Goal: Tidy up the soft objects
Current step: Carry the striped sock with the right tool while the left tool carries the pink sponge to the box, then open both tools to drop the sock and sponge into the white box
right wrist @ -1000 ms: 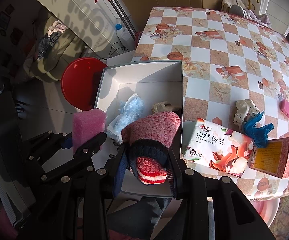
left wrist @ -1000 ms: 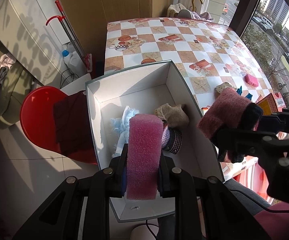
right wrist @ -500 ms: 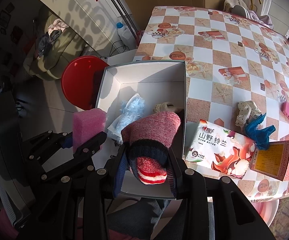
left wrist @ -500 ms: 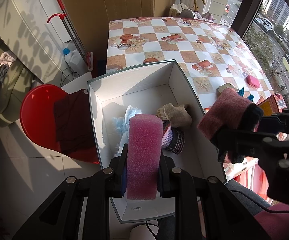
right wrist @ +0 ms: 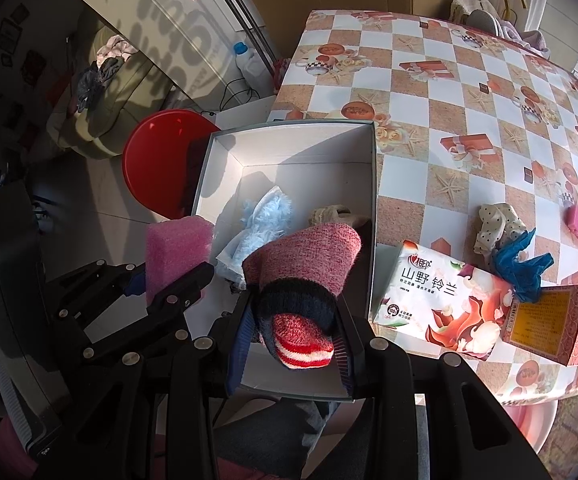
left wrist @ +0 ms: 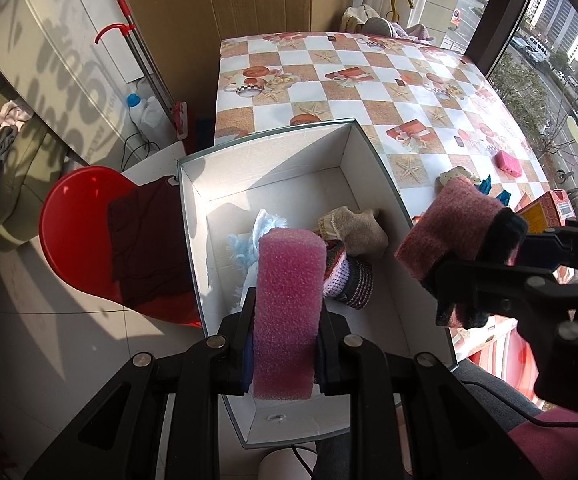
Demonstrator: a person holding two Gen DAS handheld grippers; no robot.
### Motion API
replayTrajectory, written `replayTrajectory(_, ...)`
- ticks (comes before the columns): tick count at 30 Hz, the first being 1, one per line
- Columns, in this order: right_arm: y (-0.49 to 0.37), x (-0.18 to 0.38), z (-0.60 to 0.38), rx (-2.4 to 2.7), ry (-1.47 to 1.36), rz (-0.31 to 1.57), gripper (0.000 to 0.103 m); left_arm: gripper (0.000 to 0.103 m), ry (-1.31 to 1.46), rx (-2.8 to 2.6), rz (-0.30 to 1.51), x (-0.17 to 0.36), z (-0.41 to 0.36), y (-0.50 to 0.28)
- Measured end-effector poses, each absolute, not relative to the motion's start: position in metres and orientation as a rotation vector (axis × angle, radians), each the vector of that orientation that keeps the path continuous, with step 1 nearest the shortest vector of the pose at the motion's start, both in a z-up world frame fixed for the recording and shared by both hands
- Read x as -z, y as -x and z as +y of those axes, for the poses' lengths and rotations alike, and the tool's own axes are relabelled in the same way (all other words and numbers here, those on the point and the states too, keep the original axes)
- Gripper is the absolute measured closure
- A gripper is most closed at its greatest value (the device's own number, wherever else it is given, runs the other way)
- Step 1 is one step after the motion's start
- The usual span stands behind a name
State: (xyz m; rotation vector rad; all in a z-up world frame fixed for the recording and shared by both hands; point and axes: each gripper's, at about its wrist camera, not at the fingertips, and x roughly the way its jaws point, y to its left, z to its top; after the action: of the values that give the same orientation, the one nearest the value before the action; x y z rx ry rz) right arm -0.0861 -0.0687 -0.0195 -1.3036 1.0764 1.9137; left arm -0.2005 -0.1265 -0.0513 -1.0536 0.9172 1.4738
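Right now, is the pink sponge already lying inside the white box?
No, the pink sponge is clamped upright in the left tongs above the white box.

A soft tissue pack (right wrist: 447, 306) lying at the near edge of the checked tablecloth (right wrist: 465, 92) carries the large Chinese characters 山野铃兰 across its white face, with a small red heart logo reading 相印 above them; the finer print beneath is too small to read. Just beside it, a red and yellow carton (right wrist: 555, 324) shows a barcode label on its end, its digits and the dark text on its yellow panel illegible. The right wrist view shows both.
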Motion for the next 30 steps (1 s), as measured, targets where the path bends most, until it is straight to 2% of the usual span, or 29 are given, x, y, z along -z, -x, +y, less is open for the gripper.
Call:
replayTrajectory(26,0.090,0.031,-0.068,-1.928,1.346,1.133,0.064,0.078,1.115,-1.461,0.931,0.063,-0.129,0.201)
replayTrajectory(27,0.090,0.032,-0.069,-1.926,1.351,1.138,0.064,0.073,1.118,-1.455,0.936,0.064,-0.129,0.200)
replayTrajectory(28,0.090,0.033,-0.069,-1.924,1.356,1.143,0.062,0.059,1.120,-1.451,0.941,0.065,-0.128,0.199)
replayTrajectory(29,0.090,0.034,-0.070,-1.923,1.359,1.146,0.059,0.050,1.119,-1.451,0.945,0.065,-0.129,0.197)
replayTrajectory(30,0.090,0.033,-0.071,-1.922,1.360,1.147,0.053,0.035,1.117,-1.453,0.948,0.065,-0.130,0.196)
